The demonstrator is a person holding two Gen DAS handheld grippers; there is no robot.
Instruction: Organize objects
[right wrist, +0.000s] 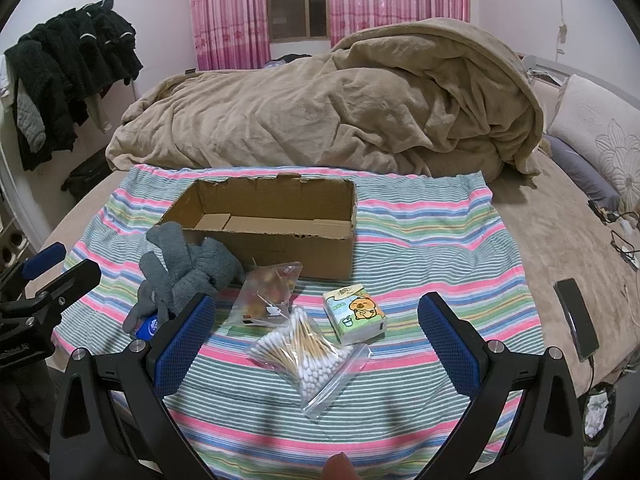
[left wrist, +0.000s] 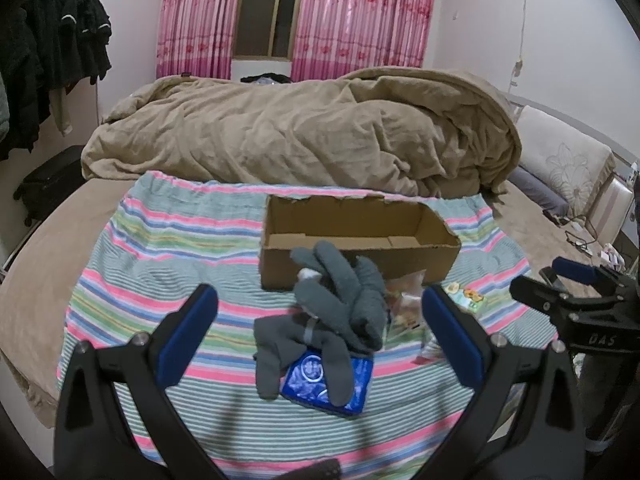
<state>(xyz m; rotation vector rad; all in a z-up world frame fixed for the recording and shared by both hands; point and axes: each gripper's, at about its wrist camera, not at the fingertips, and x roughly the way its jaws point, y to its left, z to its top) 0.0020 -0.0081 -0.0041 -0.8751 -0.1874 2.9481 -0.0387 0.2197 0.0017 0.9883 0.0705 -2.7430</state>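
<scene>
Cardboard box [right wrist: 276,236]: matt brown corrugated paper, torn rim. Gloves [left wrist: 336,304]: fuzzy grey knit. Cotton swabs [right wrist: 304,350]: wooden sticks, in a glossy clear plastic bag. Tissue pack [right wrist: 356,314]: shiny printed film. Striped cloth [right wrist: 420,240]: woven, matt. Blanket [right wrist: 320,120]: plush tan.

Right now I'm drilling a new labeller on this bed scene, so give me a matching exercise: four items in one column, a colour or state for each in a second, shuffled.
Things:
1. cardboard box
2. gloves
3. cotton swabs
4. tissue pack

Descriptions:
A. sealed in a clear zip bag
B. grey, lying partly over a blue packet
C. open on top, nothing visible inside
D. printed with a cartoon animal

Pairs: 1-C, 2-B, 3-A, 4-D
</scene>
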